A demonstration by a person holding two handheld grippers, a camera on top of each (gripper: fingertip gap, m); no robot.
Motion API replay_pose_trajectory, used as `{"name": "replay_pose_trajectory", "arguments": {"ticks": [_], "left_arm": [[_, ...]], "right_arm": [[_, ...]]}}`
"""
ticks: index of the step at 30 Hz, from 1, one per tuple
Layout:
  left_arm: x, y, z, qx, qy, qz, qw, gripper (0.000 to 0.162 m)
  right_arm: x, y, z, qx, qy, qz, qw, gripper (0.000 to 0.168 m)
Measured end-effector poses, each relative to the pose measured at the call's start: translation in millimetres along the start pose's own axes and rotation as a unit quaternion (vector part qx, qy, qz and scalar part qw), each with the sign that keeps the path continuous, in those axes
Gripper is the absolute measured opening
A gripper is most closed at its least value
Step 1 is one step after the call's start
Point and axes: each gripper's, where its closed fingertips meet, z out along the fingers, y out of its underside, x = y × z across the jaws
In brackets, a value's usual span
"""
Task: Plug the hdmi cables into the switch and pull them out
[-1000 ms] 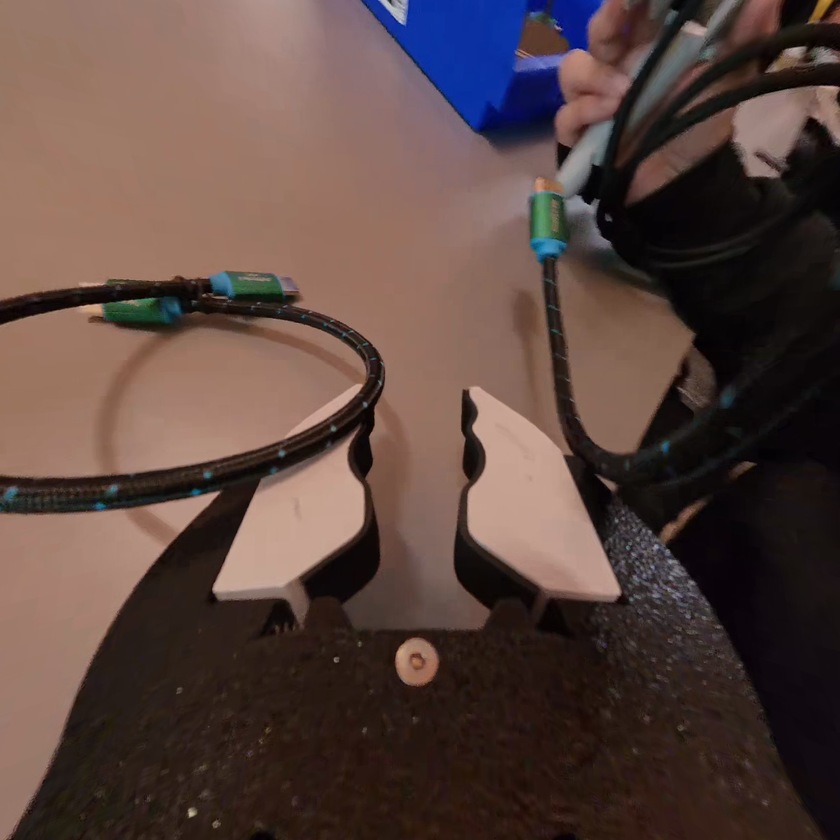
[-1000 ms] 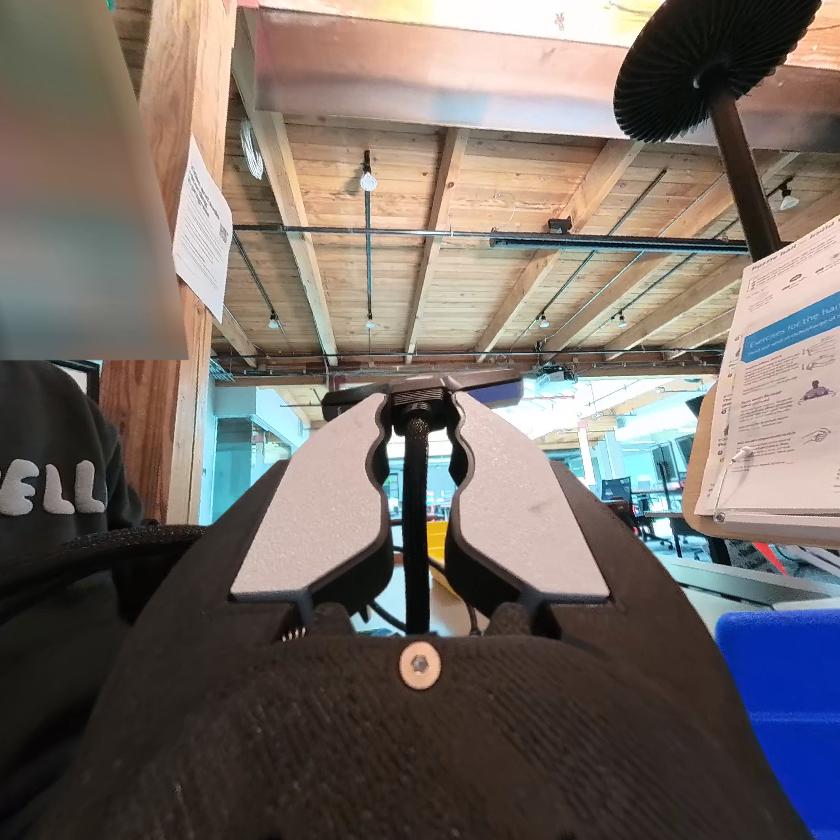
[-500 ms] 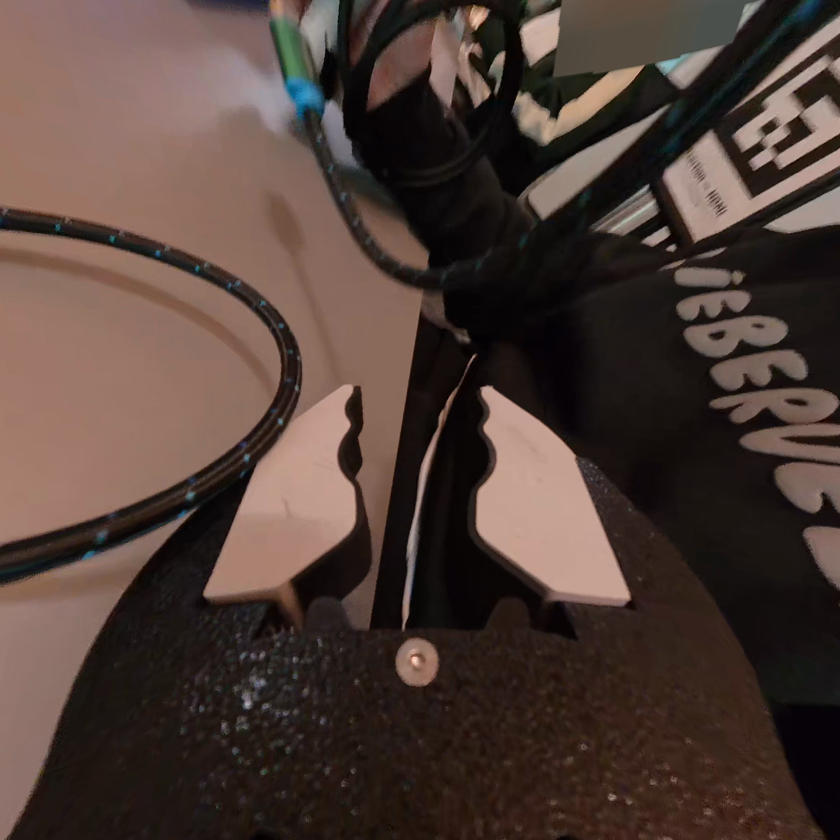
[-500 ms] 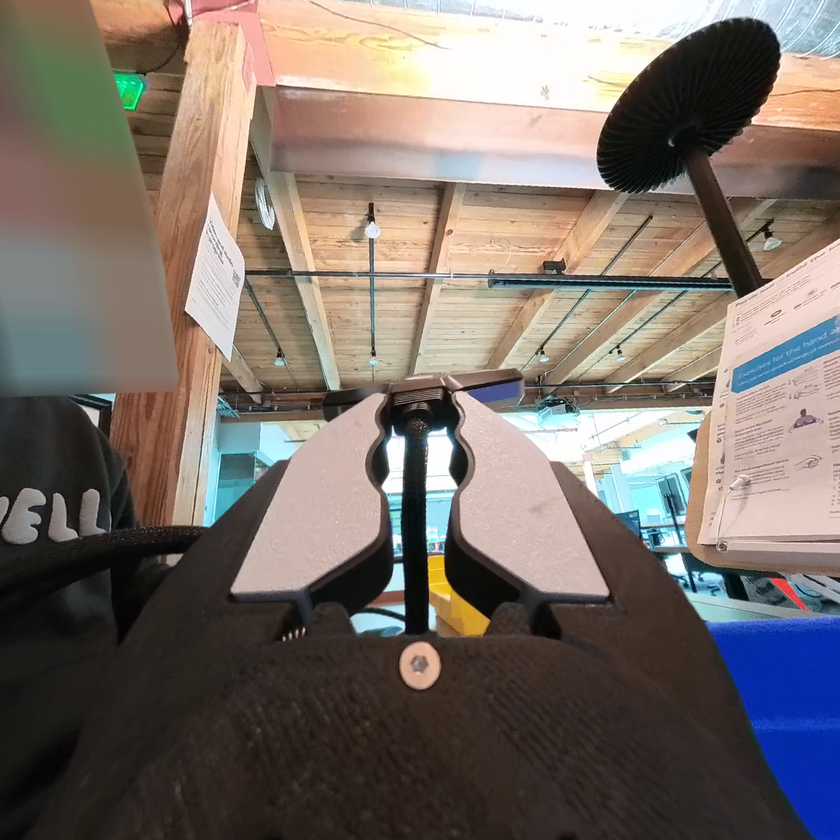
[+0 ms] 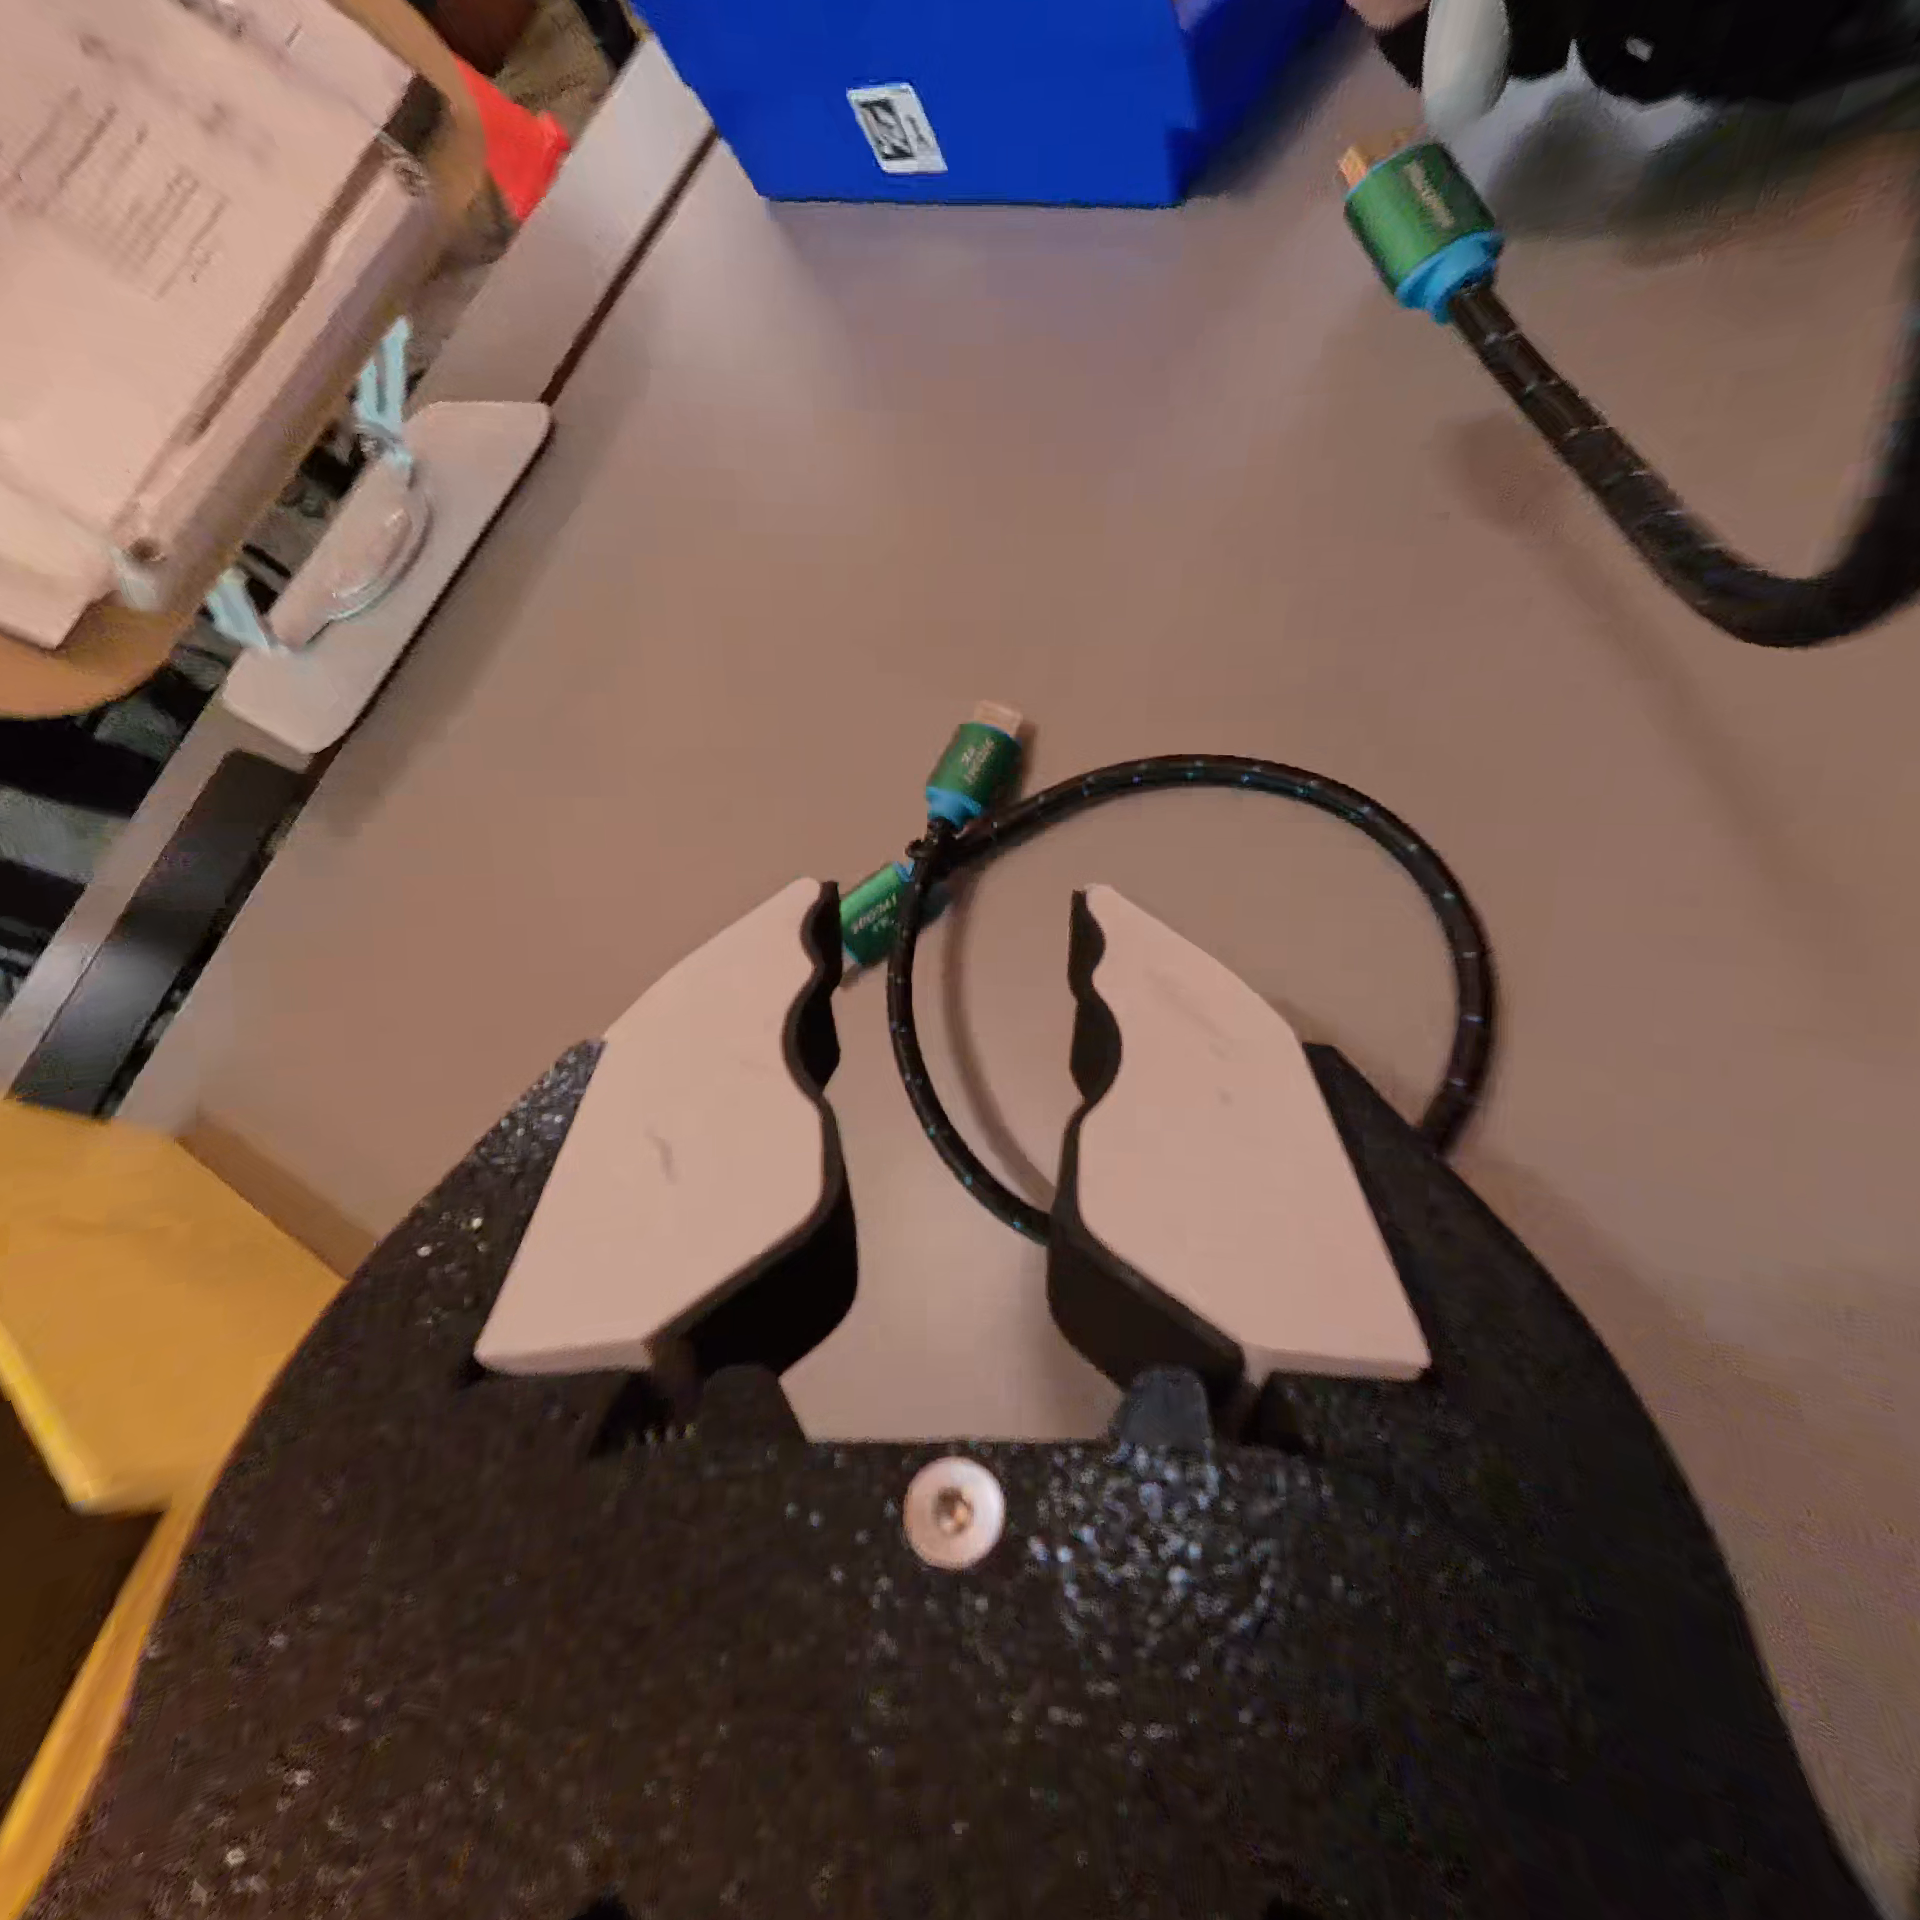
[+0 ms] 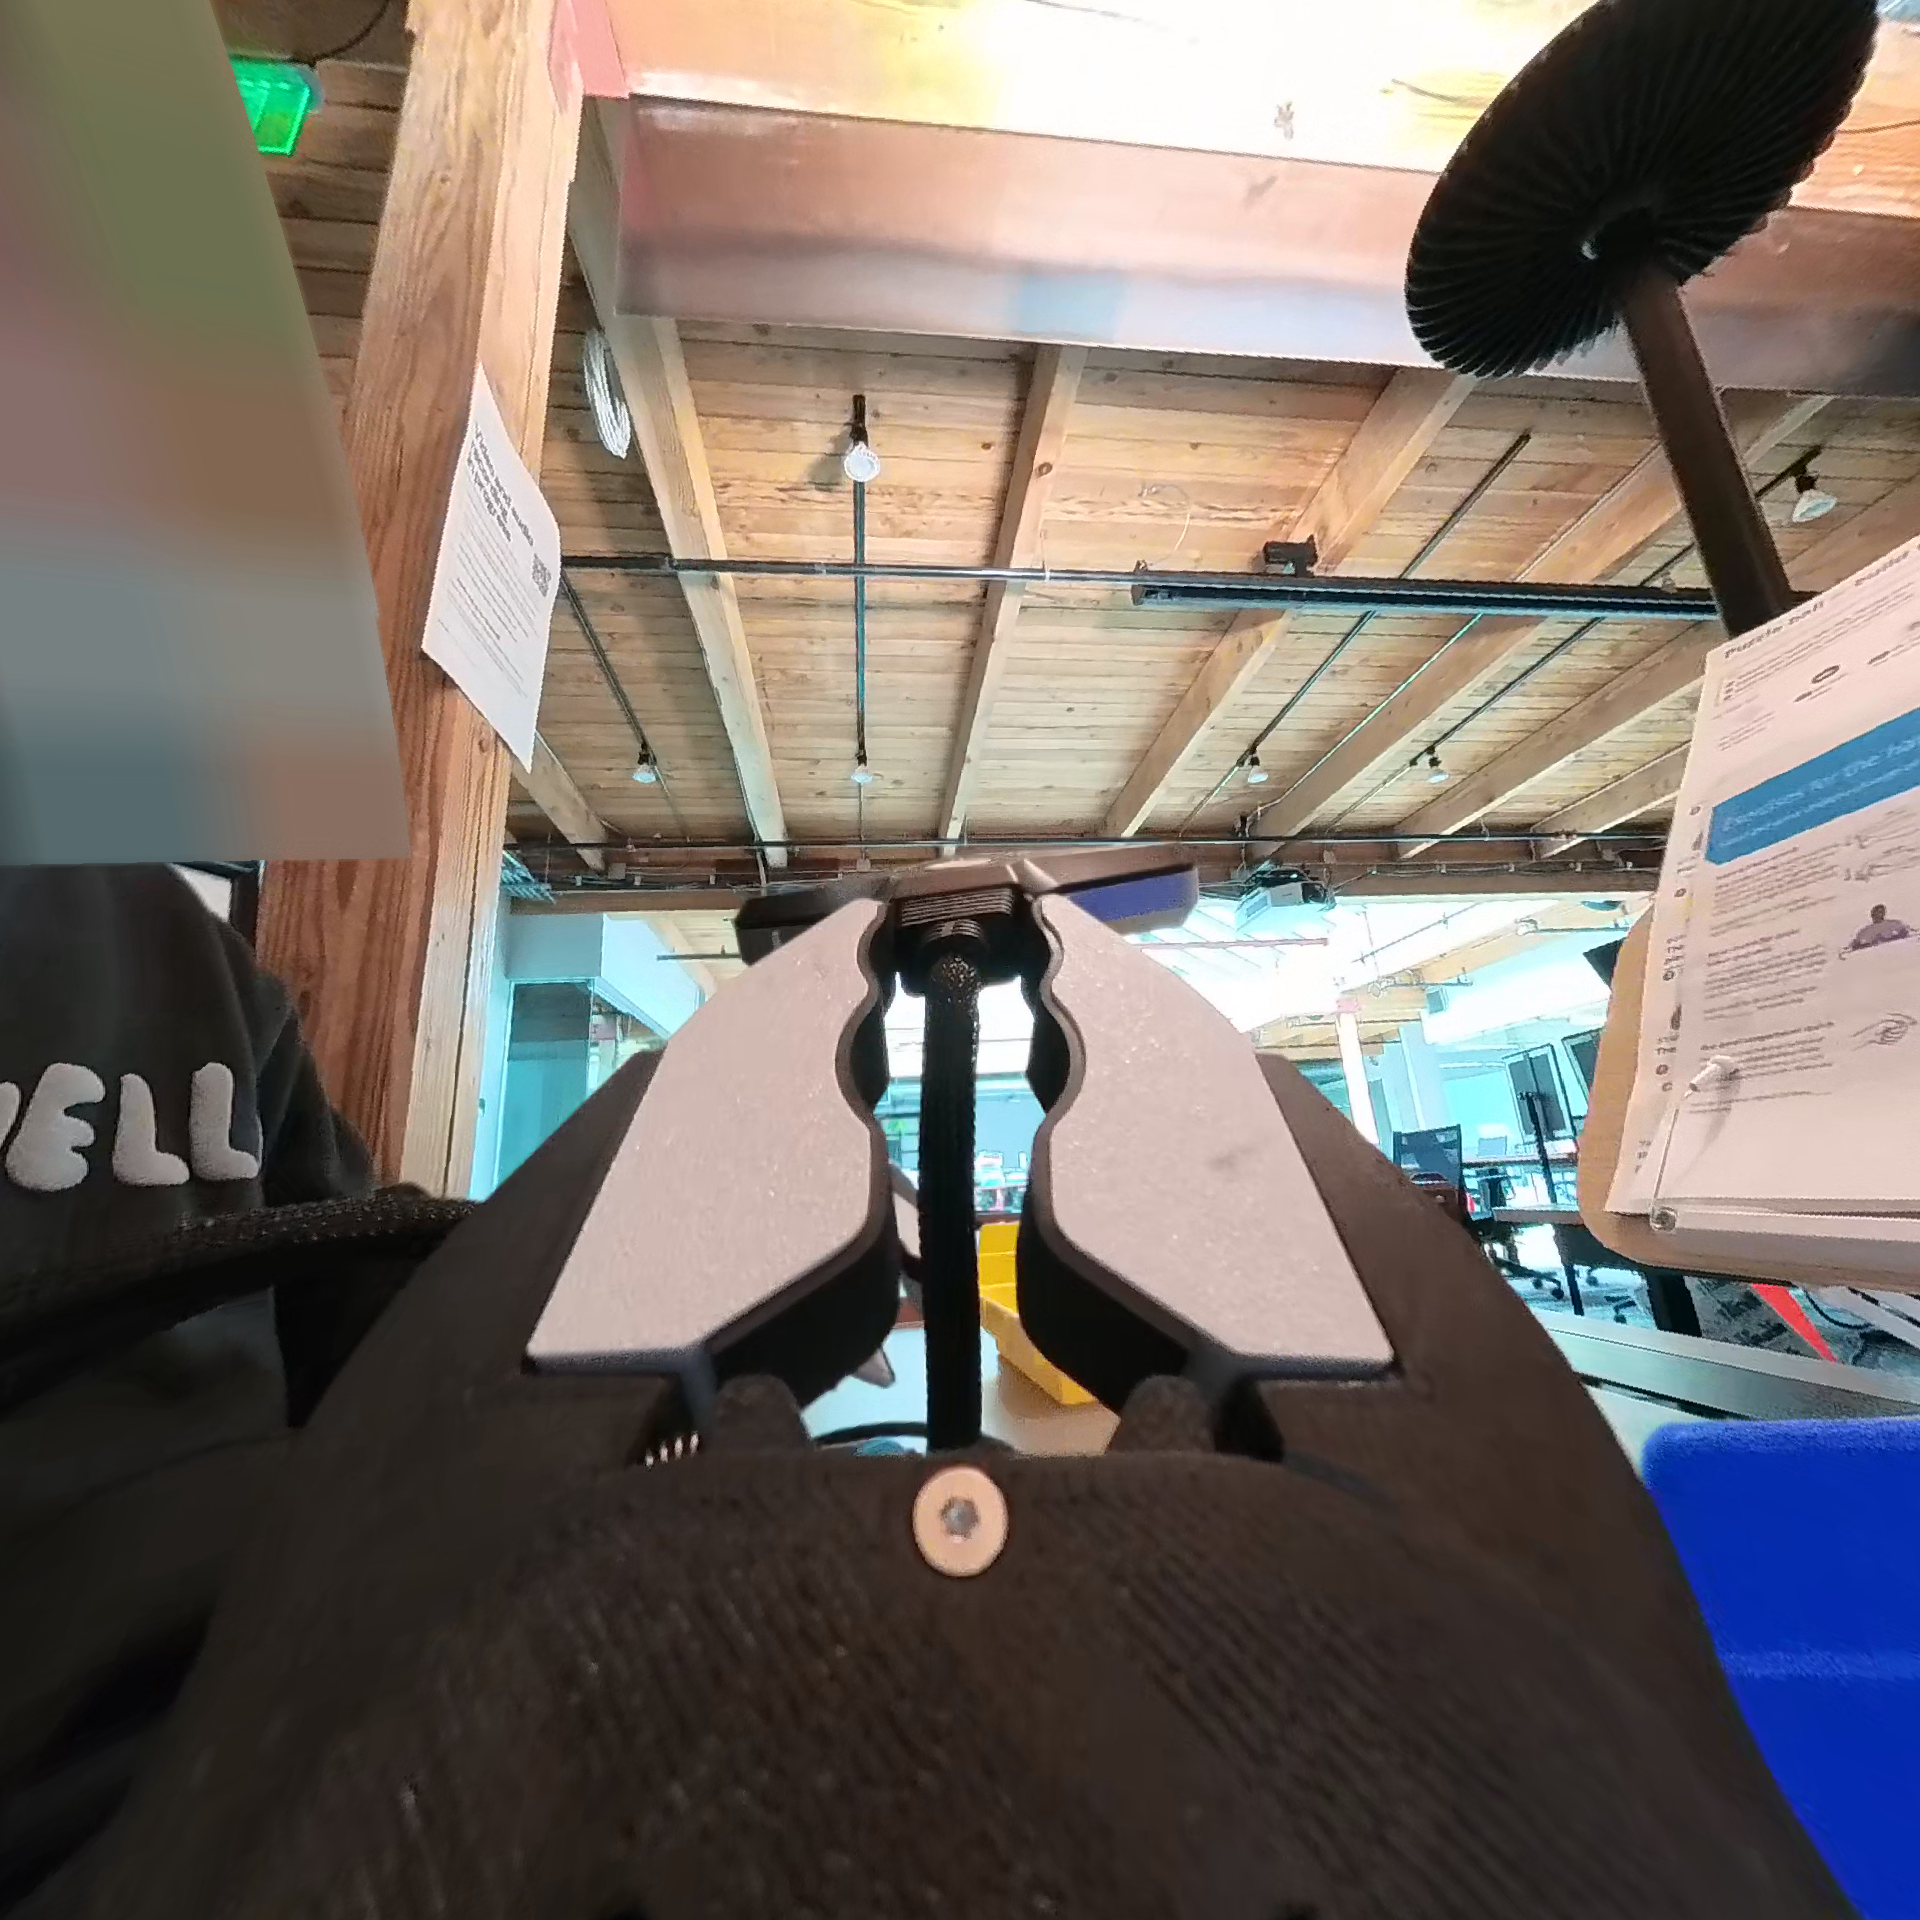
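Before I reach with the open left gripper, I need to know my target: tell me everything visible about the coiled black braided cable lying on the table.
The coiled black braided cable has a woven sheath flecked with blue. It lies flat on the matte brown table in one loop, partly hidden behind the open left gripper. Both ends carry green metallic plugs with blue collars: one plug points away with its gold tip bare, the other sits beside the gripper's left fingertip. The ends cross where the loop closes. Nothing grips it.

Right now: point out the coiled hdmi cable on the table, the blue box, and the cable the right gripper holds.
coiled hdmi cable (image 5: pixel 1460 940), left wrist view, on its braided loop.
blue box (image 5: pixel 1039 94), left wrist view, on its front wall.
held cable (image 6: pixel 951 1195), right wrist view, on the black cord between the right gripper's fingers.
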Motion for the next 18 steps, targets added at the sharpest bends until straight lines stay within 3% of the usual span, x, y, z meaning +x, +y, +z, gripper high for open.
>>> {"name": "replay_pose_trajectory", "arguments": {"ticks": [5, 10, 13, 18], "left_arm": [[-9, 14, 49, -0.041, 0.045, 0.096, 0.994, 0.047], [-5, 26, 75, -0.067, 0.109, 0.126, 0.984, 0.043], [-1, 27, 80, -0.070, 0.127, 0.143, 0.979, 0.020], [-5, 22, 88, -0.065, 0.046, 0.196, 0.977, 0.014]], "right_arm": [[1, -3, -1, 0.007, 0.003, 0.002, 1.000, 0.023], [0, -2, 0, 0.007, -0.001, 0.006, 1.000, 0.023], [0, 0, 1, 0.002, -0.003, 0.005, 1.000, 0.023], [1, 3, 2, -0.006, -0.001, 0.006, 1.000, 0.023]]}}
